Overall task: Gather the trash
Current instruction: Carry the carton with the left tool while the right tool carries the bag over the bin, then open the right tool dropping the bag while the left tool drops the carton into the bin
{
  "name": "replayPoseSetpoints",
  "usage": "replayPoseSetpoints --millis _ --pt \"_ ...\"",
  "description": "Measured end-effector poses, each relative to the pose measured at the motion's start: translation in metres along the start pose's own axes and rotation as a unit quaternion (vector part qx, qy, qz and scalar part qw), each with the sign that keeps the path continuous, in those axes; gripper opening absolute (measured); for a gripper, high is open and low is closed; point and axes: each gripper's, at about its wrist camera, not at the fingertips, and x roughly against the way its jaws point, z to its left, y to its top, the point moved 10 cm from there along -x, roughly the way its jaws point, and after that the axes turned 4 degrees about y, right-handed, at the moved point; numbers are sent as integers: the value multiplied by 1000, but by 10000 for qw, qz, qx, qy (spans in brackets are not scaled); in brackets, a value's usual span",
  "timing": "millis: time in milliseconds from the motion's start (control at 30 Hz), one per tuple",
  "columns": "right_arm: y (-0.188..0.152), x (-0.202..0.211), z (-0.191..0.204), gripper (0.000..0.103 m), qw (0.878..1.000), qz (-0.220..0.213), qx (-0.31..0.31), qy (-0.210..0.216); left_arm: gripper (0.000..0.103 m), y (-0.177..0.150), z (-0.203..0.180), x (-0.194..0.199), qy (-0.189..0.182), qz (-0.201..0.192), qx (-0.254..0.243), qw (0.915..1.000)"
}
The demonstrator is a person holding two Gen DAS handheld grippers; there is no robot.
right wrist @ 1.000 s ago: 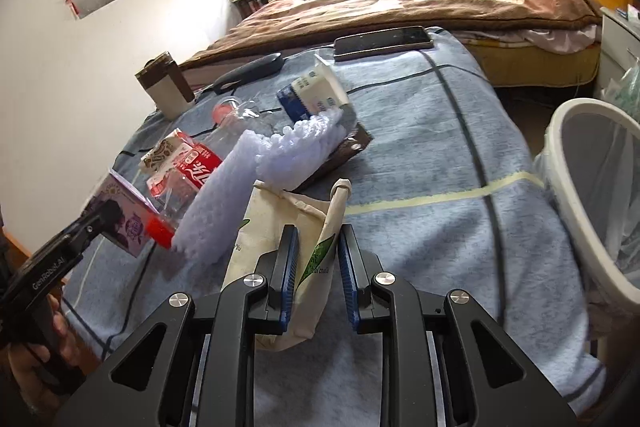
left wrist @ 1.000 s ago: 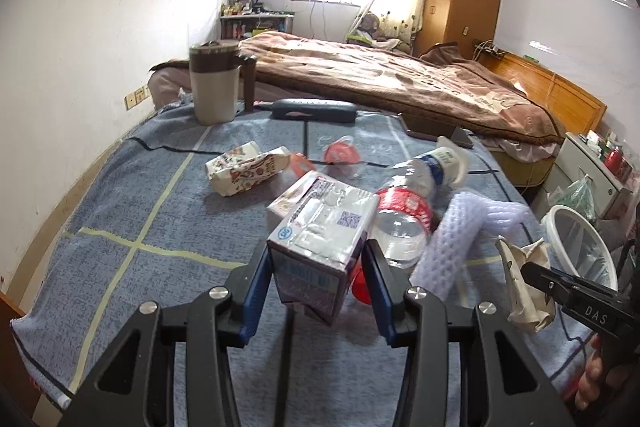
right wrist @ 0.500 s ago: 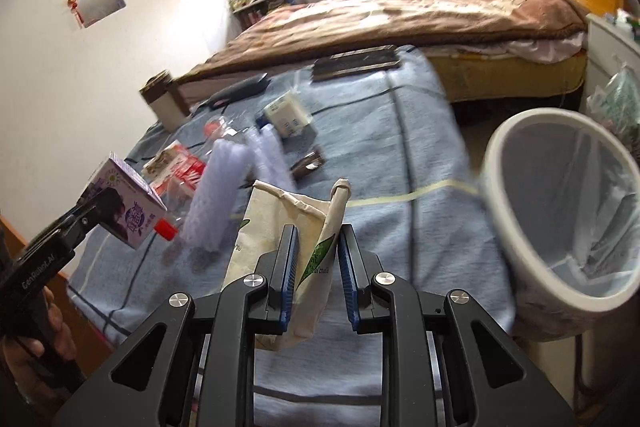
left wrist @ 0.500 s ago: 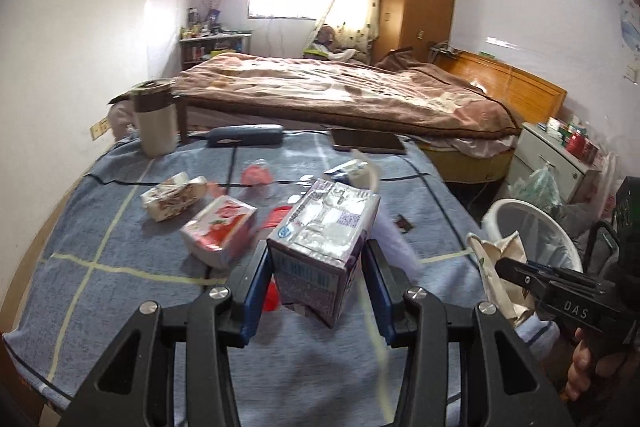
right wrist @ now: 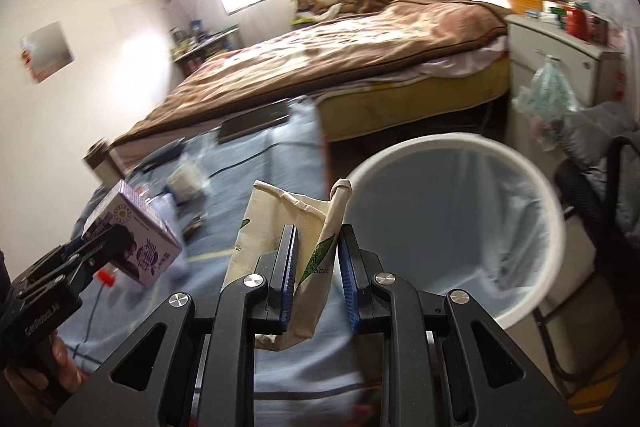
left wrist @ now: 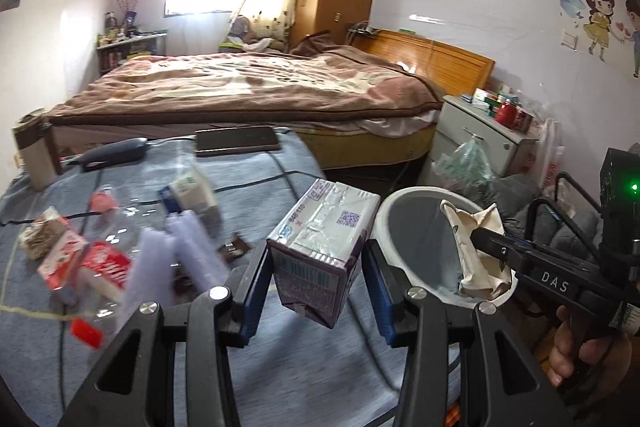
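Observation:
My left gripper (left wrist: 316, 275) is shut on a purple and white milk carton (left wrist: 320, 251), held in the air above the right end of the blue-covered table (left wrist: 280, 367). The same carton (right wrist: 134, 233) shows at the left of the right wrist view. My right gripper (right wrist: 318, 271) is shut on a crumpled beige paper bag (right wrist: 288, 227), which hangs by the near rim of the white bin (right wrist: 460, 227). In the left wrist view that bag (left wrist: 478, 247) sits over the bin's (left wrist: 404, 247) mouth. The bin is lined with a clear bag.
On the table lie a red carton (left wrist: 84, 263), a clear plastic bottle (left wrist: 132, 227), white foam netting (left wrist: 168, 259), a small box (left wrist: 192, 191), a phone (left wrist: 236, 139) and a mug (left wrist: 34, 155). A bed (left wrist: 248, 87) and a nightstand (left wrist: 480, 139) stand behind.
Both grippers have swung right, away from the litter on the table and toward the bin, each still holding its item. The bin now fills much more of the right wrist view.

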Motion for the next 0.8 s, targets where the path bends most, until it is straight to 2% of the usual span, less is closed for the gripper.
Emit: replayPoseSetpoints --millis 67,167,400,633,800 --pt "5 2 -15 23 9999 -38 -57 -133 47 5 -16 -9 -74 2 -96 9999" --pt "12 2 -39 23 9991 -92 -133 -396 47 9 -41 -21 -374 100 -129 9992" --pt "7 -14 -76 23 9962 163 -116 -847 48 12 -95 -50 -750 314 -370 9960" --pt "2 -18 -108 23 9929 395 -117 -1119 48 0 -125 -78 -833 666 -486 9931" --pt "-4 -18 -119 23 9902 522 -152 -1286 48 -6 -133 -87 -906 828 -541 9910"
